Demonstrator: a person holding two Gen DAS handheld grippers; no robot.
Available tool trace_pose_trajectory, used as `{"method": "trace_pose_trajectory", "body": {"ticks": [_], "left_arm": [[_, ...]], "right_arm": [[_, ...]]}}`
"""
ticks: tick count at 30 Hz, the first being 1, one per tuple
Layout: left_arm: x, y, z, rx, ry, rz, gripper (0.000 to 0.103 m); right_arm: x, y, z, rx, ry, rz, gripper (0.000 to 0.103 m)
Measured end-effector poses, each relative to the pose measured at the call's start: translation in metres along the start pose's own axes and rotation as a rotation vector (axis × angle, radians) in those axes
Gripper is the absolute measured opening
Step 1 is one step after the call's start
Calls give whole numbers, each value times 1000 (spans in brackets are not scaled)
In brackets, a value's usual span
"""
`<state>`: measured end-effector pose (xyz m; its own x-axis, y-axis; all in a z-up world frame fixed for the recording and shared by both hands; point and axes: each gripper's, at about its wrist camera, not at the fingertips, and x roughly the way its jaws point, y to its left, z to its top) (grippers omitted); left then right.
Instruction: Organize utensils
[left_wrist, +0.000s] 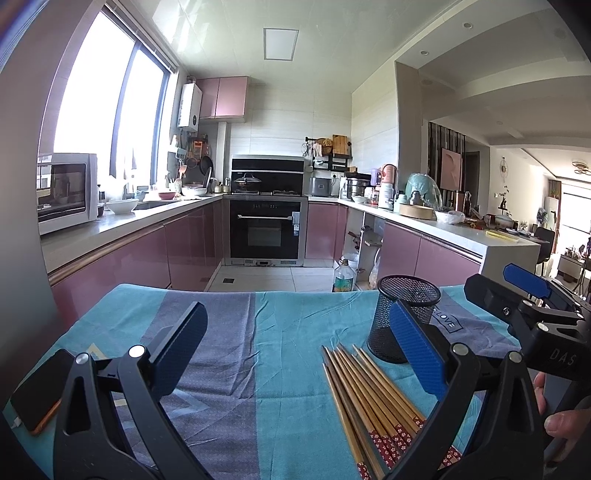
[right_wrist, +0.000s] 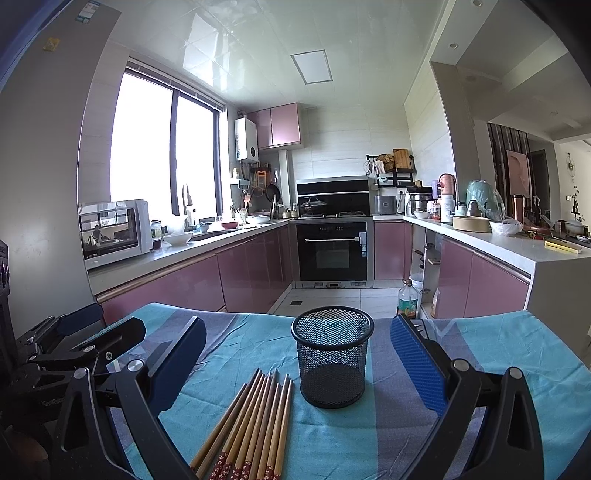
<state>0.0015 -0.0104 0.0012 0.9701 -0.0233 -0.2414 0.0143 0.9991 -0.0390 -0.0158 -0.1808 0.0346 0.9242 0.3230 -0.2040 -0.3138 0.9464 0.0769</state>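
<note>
Several wooden chopsticks (left_wrist: 369, 398) with red patterned ends lie side by side on the blue striped cloth (left_wrist: 288, 332), just in front of a black mesh cup (left_wrist: 402, 317) that stands upright and looks empty. In the right wrist view the chopsticks (right_wrist: 255, 424) lie left of the mesh cup (right_wrist: 332, 354). My left gripper (left_wrist: 299, 354) is open and empty above the cloth, left of the chopsticks. My right gripper (right_wrist: 299, 358) is open and empty, with the cup between its fingers further ahead. The right gripper also shows in the left wrist view (left_wrist: 517, 299).
A phone (left_wrist: 40, 391) in an orange case lies at the cloth's left edge. The cloth (right_wrist: 480, 369) ends at the table's far edge, with the kitchen floor and a bottle (right_wrist: 408, 299) beyond. Pink cabinets and an oven stand further back.
</note>
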Motion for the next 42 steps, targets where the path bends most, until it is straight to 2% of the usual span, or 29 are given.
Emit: {"method": "trace_pose_trajectory", "body": {"ticks": [4,9,13,15,17,20,27,29,32,42], "left_arm": [[11,0,-4,22,57,-1,97],[34,-3,-13,67,161,-14,97],[51,-6,-22,94,237,-41,97],[61,-10,-28,125,276,-48,93],[71,-13,-34,147,325,-63,89],[82,-17,-44,180,390,-64,85],[105,-26,-58,231,473,-75,80],[110,-30,-61,248,487,-83,79],[113,-31,-63,257,511,-95,79],[135,-28,-72,235,607,-124,74]], "right_arm": [[11,-4,-4,-1,84,27,97],[38,-9,-19,-11,264,60,95],[59,-10,-35,-2,401,79,84],[68,-10,-41,-5,448,86,80],[76,-9,-47,-14,497,88,72],[85,-10,-55,-19,559,95,69],[98,-7,-63,-49,633,92,67],[102,-8,-65,-49,651,94,60],[106,-10,-68,-44,669,93,58],[110,-11,-72,-78,690,84,50]]}}
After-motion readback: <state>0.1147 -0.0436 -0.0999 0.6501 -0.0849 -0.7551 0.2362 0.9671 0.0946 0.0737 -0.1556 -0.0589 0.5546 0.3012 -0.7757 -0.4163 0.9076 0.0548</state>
